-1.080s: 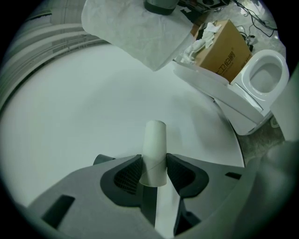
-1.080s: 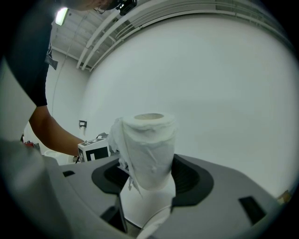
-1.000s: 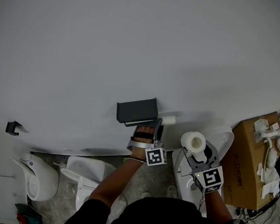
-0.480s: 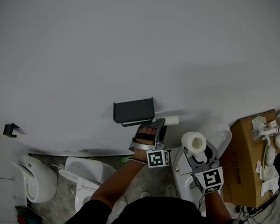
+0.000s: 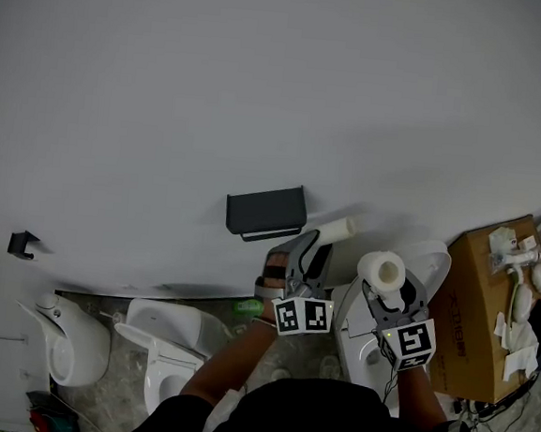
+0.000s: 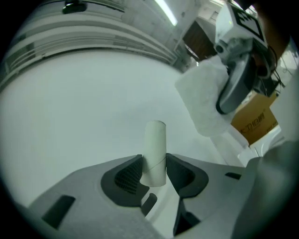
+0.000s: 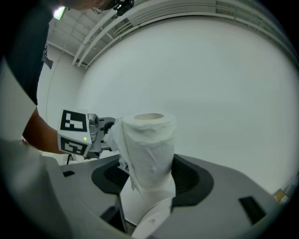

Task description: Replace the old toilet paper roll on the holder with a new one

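Old roll is off. A second ago my left tongs (image 6: 153,172) had the bare cardboard tube (image 6: 155,140) lying level beside the right end of the black holder (image 5: 265,211) on the wall (image 5: 263,87). Now the hand has lifted and rolled, and the tube points up and to the right, apart from the holder's right end and free in the air. The left jaws are closing a touch, with the tube between them and both pads pressed on its lower part, so the grip is firm.

My right tongs (image 7: 148,179) haven't moved: clamped on the new toilet paper roll (image 7: 148,144), upright, loose ply hanging at the front, waiting to the right of the tube.

Meaning for the task: the removal half looks done and the holder should be free, though its bar is hidden under the black cover. What's left is to ditch the tube and bring the new roll over.
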`<state>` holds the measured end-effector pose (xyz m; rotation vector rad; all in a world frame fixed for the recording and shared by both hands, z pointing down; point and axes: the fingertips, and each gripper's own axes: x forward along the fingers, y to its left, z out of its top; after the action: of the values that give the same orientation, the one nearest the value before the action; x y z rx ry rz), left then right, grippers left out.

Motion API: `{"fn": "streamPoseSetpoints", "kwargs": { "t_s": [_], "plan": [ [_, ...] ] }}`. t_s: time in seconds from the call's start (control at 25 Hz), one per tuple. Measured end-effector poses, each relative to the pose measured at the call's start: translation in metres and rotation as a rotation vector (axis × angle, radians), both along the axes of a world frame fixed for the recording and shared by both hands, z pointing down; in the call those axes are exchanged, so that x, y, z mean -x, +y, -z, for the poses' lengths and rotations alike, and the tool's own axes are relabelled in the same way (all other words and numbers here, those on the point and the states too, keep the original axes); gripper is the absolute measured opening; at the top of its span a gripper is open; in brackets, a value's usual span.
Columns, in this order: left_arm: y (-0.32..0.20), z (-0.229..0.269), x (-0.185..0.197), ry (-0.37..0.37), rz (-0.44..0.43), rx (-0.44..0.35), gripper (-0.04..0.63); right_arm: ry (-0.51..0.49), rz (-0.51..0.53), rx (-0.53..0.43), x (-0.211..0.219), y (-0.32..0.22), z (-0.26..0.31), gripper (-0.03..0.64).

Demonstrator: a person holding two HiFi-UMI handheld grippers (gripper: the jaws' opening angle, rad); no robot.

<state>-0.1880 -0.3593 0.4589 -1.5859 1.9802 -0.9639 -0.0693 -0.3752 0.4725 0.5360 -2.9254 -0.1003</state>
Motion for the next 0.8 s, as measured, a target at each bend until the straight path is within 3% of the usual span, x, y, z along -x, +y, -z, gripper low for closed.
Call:
{"fn": "streamPoseSetpoints", "kwargs": {
  "t_s": [0.24, 0.48, 0.6, 0.8],
  "plan": [
    [0.031, 0.028, 0.012, 0.363, -0.044, -0.179, 0.158, 0.007, 0.019, 0.005, 0.007, 0.007, -0.003, 0.264],
    [0.073, 0.047, 0.033, 0.659, -0.123, -0.384, 0.153, -0.008, 0.075, 0.055, 0.025, 0.022, -0.006, 0.264],
    [0.097, 0.053, 0.045, 0.707, -0.091, -0.466, 0.152, -0.107, 0.105, 0.241, 0.034, 0.022, -0.009, 0.264],
    [0.124, 0.055, 0.056, 0.720, -0.061, -0.506, 0.153, -0.255, 0.068, 0.557, 0.046, -0.002, -0.025, 0.264]
  ]
}}
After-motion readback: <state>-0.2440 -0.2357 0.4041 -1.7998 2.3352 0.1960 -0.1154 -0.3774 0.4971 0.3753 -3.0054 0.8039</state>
